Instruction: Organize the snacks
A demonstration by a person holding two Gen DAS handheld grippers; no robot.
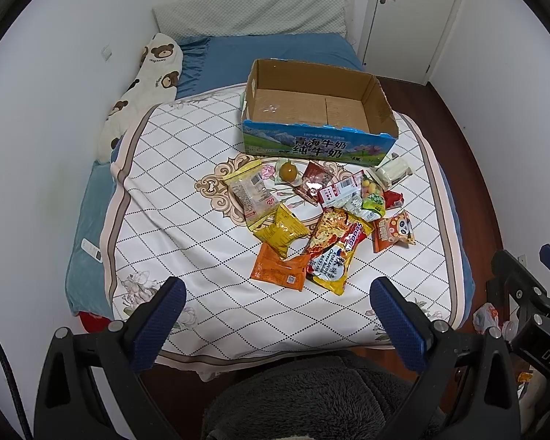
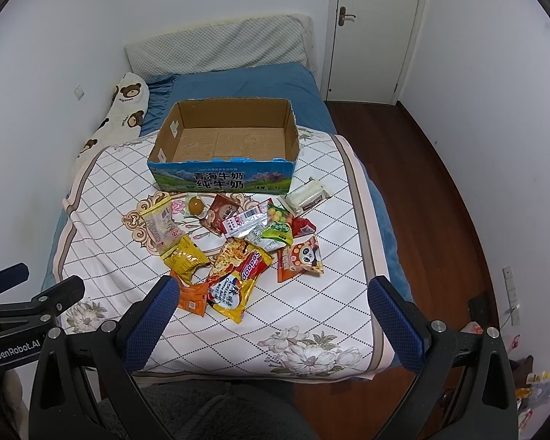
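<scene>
Jaws apart on both: left gripper [image 1: 277, 295] and right gripper [image 2: 271, 293] hover over the foot of the bed [image 2: 102, 256], holding nothing. Snacks lie in a loose heap on the quilt, mid-bed, just in front of the box [image 2: 220, 178]: noodles [image 2: 238, 278] nearest, orange packet [image 2: 192, 299] touching them, yellow bag [image 2: 183, 256], panda pack [image 2: 300, 258], green candy [image 2: 277, 225]. Box sits open, nothing visible inside. Pillow [image 2: 128, 110] along the wall.
</scene>
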